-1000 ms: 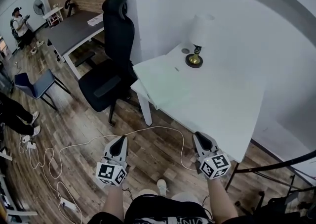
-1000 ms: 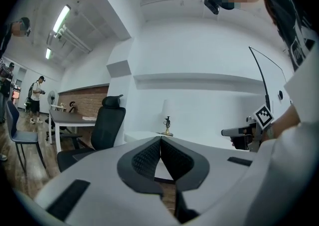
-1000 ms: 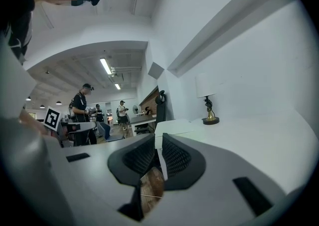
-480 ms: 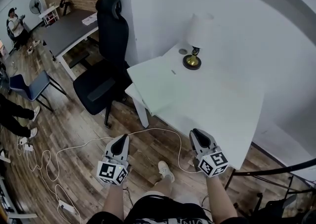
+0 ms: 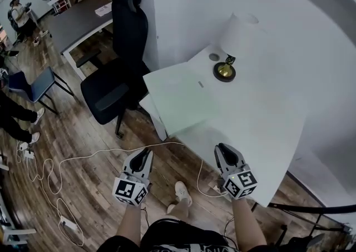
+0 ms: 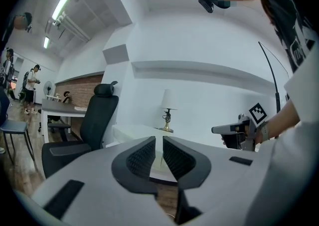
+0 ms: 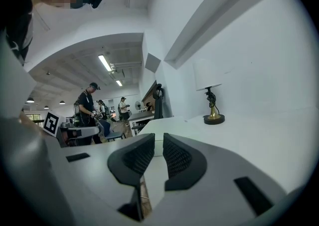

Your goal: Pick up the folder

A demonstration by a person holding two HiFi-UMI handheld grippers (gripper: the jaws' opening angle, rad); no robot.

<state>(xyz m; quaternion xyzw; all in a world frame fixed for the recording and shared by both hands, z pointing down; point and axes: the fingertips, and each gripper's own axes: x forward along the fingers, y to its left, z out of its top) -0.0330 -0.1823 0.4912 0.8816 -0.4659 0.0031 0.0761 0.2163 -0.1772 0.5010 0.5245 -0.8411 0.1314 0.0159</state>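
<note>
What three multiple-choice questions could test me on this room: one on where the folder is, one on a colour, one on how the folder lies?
1. Where is the folder?
A. on the wooden floor
B. on the white table, at the corner by the office chair
C. on the grey desk at the back

2. What colour is the office chair?
A. black
B. red
C. white

3. How does the folder lie?
A. propped upright
B. hanging in the air
C. flat on the tabletop

Answers:
1 B: in the head view the pale green folder covers the table corner next to the chair.
2 A: its seat, back and headrest are all black.
3 C: it lies flat on the white surface and nothing lifts it.
</note>
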